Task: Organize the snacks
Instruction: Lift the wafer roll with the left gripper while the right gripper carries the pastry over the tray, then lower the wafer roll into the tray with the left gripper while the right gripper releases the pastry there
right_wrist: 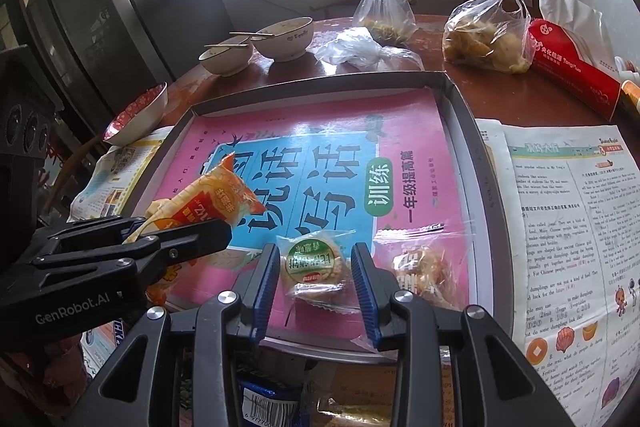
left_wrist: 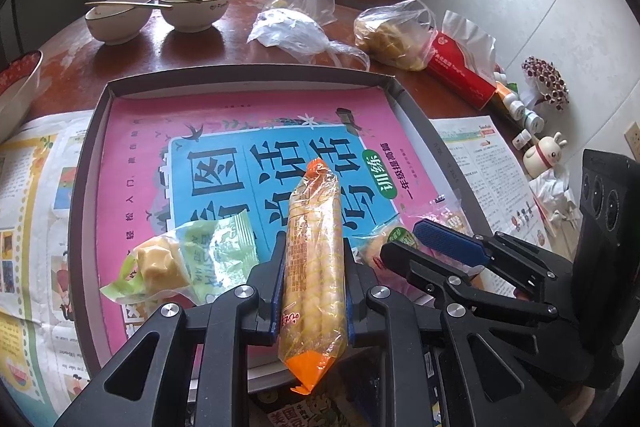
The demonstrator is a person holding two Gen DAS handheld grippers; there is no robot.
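My left gripper is shut on a long orange-ended snack packet and holds it over the near edge of the grey tray. In the right wrist view the same packet sticks out of the left gripper. My right gripper is open, its blue pads either side of a round green-labelled cracker pack lying in the tray. A clear pack of biscuits lies to its right. A green wrapper with a yellow cake lies in the tray at the left.
A pink and blue workbook lines the tray. Two bowls with chopsticks, plastic food bags, a red packet and a red-patterned dish stand behind. Newspaper flanks the tray. More packets lie below.
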